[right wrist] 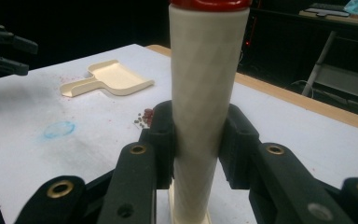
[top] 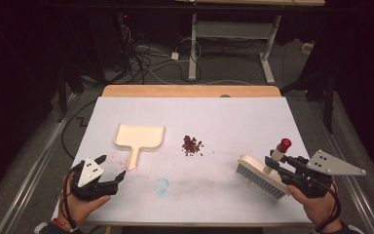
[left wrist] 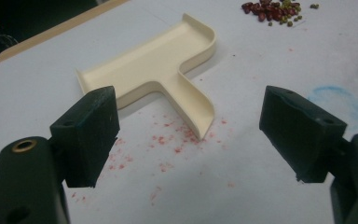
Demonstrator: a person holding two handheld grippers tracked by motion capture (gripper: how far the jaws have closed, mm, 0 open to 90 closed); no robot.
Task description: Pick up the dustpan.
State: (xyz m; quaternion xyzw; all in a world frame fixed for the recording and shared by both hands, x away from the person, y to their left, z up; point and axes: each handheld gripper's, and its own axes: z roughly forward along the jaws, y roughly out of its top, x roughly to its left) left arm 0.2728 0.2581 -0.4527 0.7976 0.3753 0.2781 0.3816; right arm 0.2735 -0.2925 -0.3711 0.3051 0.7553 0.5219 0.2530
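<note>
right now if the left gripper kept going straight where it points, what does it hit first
Most likely the dustpan: the left gripper is open, and the pan's handle end lies on the table just ahead, between its fingers. The pile of beans sits farther off to the side.

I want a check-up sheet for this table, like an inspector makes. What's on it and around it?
Surface: white table, with pink specks near the dustpan and a blue scribble.
Job's things: cream dustpan lying flat; brush with red-tipped handle; small pile of red and green beans.
Clutter: nothing seen.
Grippers: left tongs open, holding nothing, facing the dustpan handle; right tongs shut on the brush handle.
Cables: a cable trails from each gripper at the wrist; a tangle lies on the floor.
Surroundings: dark room, another table's white legs behind.
</note>
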